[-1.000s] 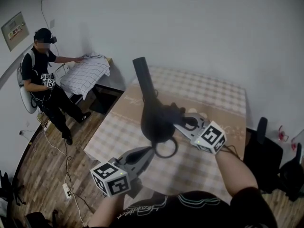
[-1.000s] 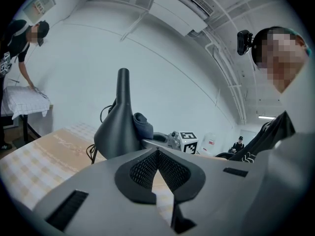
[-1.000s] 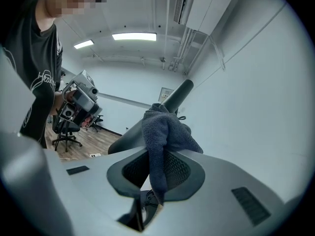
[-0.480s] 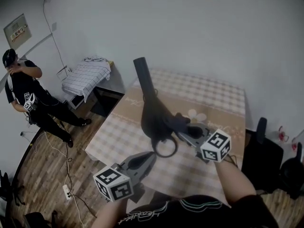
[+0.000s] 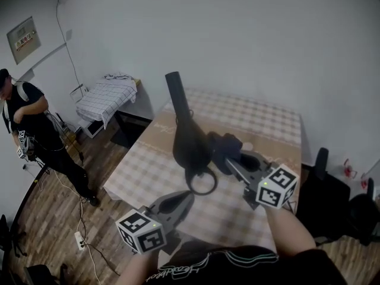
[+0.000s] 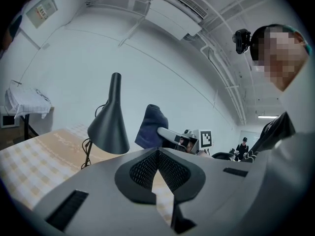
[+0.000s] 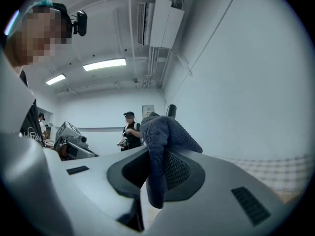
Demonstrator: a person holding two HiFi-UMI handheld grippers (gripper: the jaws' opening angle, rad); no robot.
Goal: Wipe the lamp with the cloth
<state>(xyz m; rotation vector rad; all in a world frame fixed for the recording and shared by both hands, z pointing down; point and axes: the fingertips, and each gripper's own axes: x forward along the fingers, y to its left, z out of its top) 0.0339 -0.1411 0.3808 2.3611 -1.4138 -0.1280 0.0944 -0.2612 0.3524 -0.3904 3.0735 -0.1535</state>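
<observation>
Fingers of the right gripper (image 7: 155, 165) are clenched on a dark blue cloth (image 7: 165, 134), a fold of it bunched above the pads and a strip hanging down between them, as seen in the right gripper view. From the head view, that gripper (image 5: 230, 161) reaches in from the lower right with its marker cube toward the person, holding the cloth (image 5: 221, 146) up just beside the right flank of a dark lamp (image 5: 189, 142). Whether fabric and shade actually touch cannot be told. The lamp stands near the front of a table (image 5: 267, 120) covered with a beige checked tablecloth, its cone-shaped shade tapering into a slim neck that points away from the camera. The left gripper (image 5: 186, 196) hovers low in front of the lamp, its tips pressed together on nothing; the left gripper view shows the pads (image 6: 142, 168) meeting at a point with only tablecloth visible below them, and the lamp (image 6: 110, 127) and the cloth (image 6: 151, 128) side by side beyond. At the far left of the room a person (image 5: 27, 126) in dark clothes stands on the wooden floor near a small stand draped with a checked sheet (image 5: 110, 94).
</observation>
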